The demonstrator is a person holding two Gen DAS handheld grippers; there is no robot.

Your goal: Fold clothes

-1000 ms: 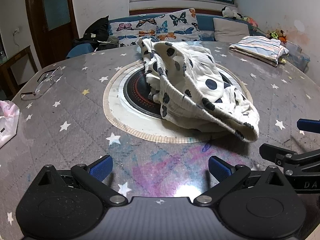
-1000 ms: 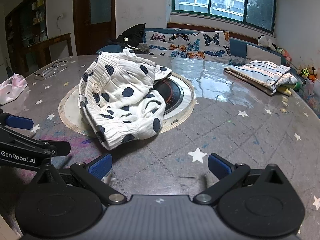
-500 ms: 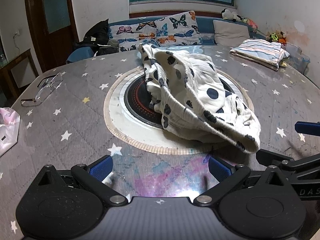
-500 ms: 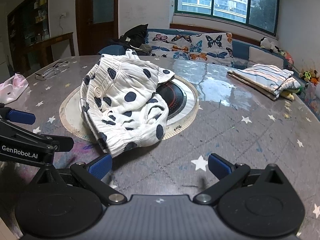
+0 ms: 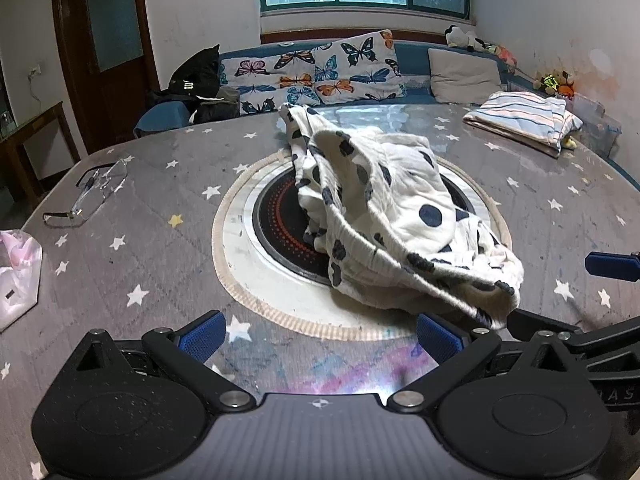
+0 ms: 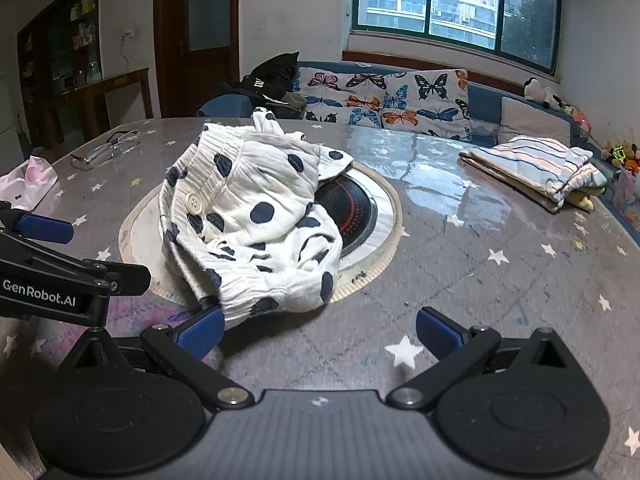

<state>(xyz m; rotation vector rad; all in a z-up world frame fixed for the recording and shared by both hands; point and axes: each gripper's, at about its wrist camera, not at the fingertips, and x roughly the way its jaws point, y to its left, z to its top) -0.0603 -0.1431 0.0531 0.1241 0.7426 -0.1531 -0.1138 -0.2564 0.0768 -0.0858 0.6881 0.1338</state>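
Claws first: the left claw (image 5: 320,338) is spread wide and holds nothing, its blue pads low over the near part of the counter (image 5: 160,248). The right claw (image 6: 318,334) is spread just as wide and also empty; its left pad sits just at the near hem of the polka-dot garment (image 6: 256,216), though actual contact cannot be told. In the left wrist view the right claw's blue finger reaches in from the right edge, near the garment's right end.

The crumpled white garment with dark dots lies heaped on the round inset burner (image 5: 280,224) at the counter's middle, covering its right half in the left view; a white button (image 6: 195,201) shows on its waistband. A folded striped cloth (image 6: 536,168) rests far right on the counter, well apart. Glasses (image 5: 86,196) lie far left, and a pink plastic bag (image 5: 16,272) sits at the left edge. Butterfly cushions (image 6: 384,100) line the sofa beyond.
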